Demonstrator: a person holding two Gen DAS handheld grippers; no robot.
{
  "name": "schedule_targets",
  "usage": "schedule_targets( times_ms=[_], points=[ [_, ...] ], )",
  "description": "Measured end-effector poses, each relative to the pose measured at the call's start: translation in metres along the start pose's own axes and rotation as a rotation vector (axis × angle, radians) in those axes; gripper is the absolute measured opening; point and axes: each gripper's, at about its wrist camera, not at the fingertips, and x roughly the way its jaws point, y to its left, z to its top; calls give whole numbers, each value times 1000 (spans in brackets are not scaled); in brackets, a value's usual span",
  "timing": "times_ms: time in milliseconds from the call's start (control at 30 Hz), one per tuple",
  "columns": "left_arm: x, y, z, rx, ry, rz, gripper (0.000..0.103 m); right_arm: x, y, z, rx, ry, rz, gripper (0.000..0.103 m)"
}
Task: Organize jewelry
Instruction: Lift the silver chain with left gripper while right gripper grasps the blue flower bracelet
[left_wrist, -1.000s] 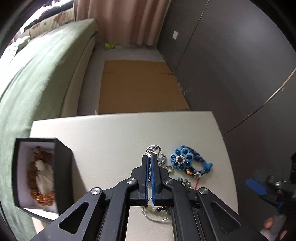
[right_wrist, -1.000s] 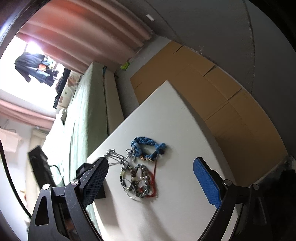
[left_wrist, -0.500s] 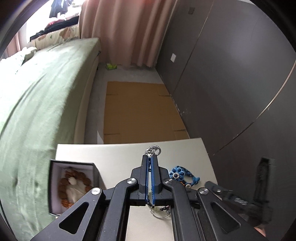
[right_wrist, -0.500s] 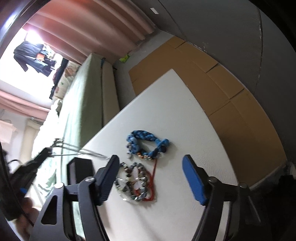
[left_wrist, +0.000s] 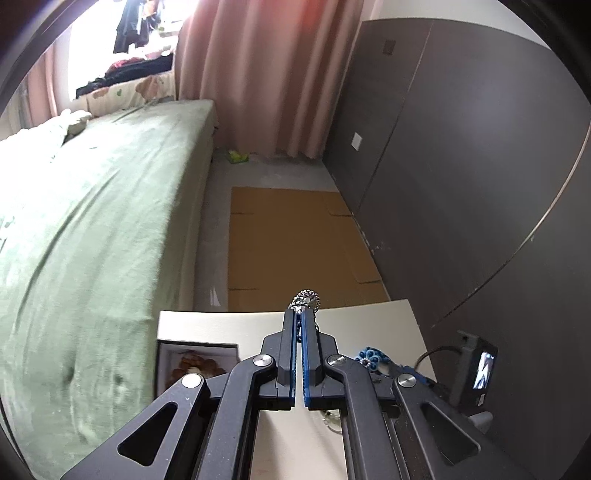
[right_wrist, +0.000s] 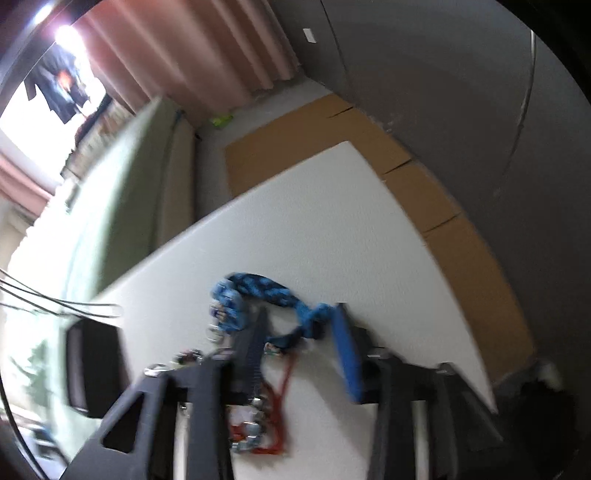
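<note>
**A:** Bedroom, mid-sort: our left gripper (left_wrist: 300, 314) is clamped tight on a silver chain necklace with a sparkling round pendant (left_wrist: 306, 297), which pokes out past the fingertips at twelve o'clock, lifted clear of the white tabletop (left_wrist: 229, 325).

**B:** And our right gripper (right_wrist: 299, 325)?

**A:** Its jaws stand apart, low over the blue braided bracelet with a flower charm (right_wrist: 258, 291). The bracelet lies on the table between the two fingers. The view is blurred, so we cannot say whether the pads touch it.

**B:** Where is everything meant to go?

**A:** We judge it to be the black square gift box with a white lining (left_wrist: 195, 360), at about nine o'clock of the left gripper, already holding a brown beaded bracelet (left_wrist: 195, 365). Nearer us on the table lies a tangle of silver beads on a red cord (right_wrist: 258, 432).

**B:** So which step is this?

**A:** We read it as the carry: necklace picked up, not yet stowed. The next move calls for swinging left over the box and letting go low, so the chain pools inside. The right needs to close squarely on the braid.
</note>
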Motion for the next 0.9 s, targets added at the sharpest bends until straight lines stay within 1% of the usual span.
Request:
schedule_targets(
  times_ms=[67, 133, 167, 300, 333, 433, 533, 700, 900],
  points=[
    [-8, 4, 1, -3, -9, 6, 1, 0, -1, 1, 11, 19, 32, 15],
    [-17, 7, 2, -4, -19, 10, 1, 0, -5, 1, 49, 48, 109, 14],
    [-20, 9, 2, -6, -24, 12, 1, -1, -7, 1, 62, 48, 136, 14],
    [-40, 16, 3, -14, -54, 16, 1, -23, 1, 1, 42, -10, 181, 13],
    [-44, 18, 3, -15, -59, 20, 1, -32, 4, 2, 37, -28, 212, 13],
    [-52, 26, 3, -22, -68, 28, 1, -52, 13, 0, 19, -77, 256, 13],
    [-57, 34, 1, -35, -73, 35, 1, -69, 20, -2, 7, -118, 282, 13],
    [-53, 45, -7, -50, -64, 34, 1, -91, 23, -4, 20, -158, 357, 13],
    [-36, 68, -21, -96, -36, 24, 1, -109, 37, -8, -13, -201, 400, 13]
  ],
)
